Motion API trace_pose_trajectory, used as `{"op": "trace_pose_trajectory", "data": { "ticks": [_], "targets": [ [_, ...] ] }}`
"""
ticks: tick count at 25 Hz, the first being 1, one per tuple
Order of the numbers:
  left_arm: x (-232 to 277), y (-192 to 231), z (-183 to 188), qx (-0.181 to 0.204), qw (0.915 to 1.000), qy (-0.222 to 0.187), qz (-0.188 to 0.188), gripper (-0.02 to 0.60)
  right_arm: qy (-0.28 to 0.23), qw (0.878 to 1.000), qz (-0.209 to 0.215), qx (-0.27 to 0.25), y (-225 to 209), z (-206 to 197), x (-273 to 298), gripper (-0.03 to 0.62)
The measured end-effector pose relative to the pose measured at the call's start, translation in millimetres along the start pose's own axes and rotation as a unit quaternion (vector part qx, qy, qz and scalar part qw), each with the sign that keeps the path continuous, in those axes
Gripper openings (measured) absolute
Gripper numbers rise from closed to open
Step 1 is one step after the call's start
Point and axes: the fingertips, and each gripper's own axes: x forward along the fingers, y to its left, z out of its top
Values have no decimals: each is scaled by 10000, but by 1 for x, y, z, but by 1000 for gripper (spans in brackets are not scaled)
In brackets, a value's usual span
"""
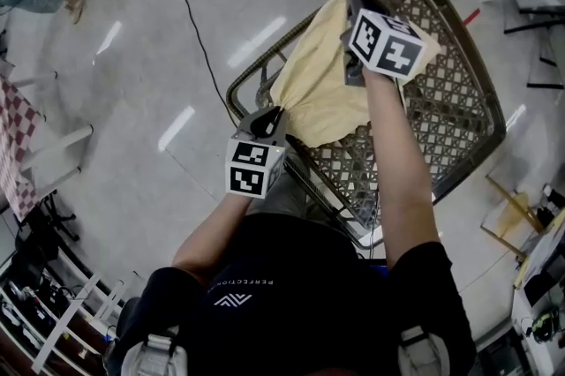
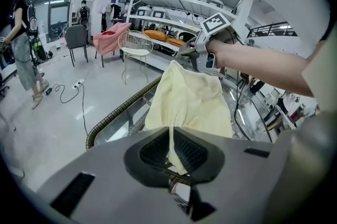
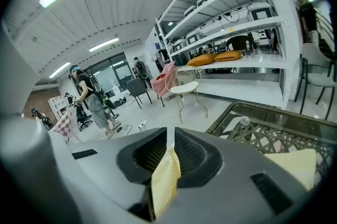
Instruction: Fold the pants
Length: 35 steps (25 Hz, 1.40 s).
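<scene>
Pants (image 1: 322,74) pale yellow, soft, wrinkly, pulled out in air over woven table (image 1: 455,101). Left gripper (image 1: 265,124) jaws squeezed tight on low corner of cloth. Right gripper (image 1: 355,8) jaws squeezed tight on far edge, up higher.

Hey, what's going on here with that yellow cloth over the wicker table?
A person is handling a pair of pale yellow pants with a gripper in each hand. The left gripper is shut on one edge close to the person's body. The right gripper is shut on another edge farther out. The pants are spread between them over the wicker table.
</scene>
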Motion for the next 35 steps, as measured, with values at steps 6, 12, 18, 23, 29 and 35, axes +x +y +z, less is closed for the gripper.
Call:
{"op": "trace_pose_trajectory", "data": {
  "ticks": [6,12,18,23,29,35],
  "targets": [
    [-9,16,4,192,9995,-53,241,18,-49,9998,-155,147,-7,-5,-35,41],
    [-14,31,19,409,9985,-132,326,18,67,9995,-176,256,-5,-38,-73,41],
    [-11,5,38,805,9964,-274,-56,18,133,9995,-242,132,-2,-58,-106,41],
    [-9,-27,52,1200,9908,-350,-521,17,100,9988,-335,333,-3,-73,-140,41],
    [-29,-46,84,1480,9831,-596,-895,15,203,9979,-442,427,11,-92,-178,40],
    [-34,-73,54,1860,9721,-363,-1379,11,183,9976,-345,566,27,-130,-202,40]
  ]
}}
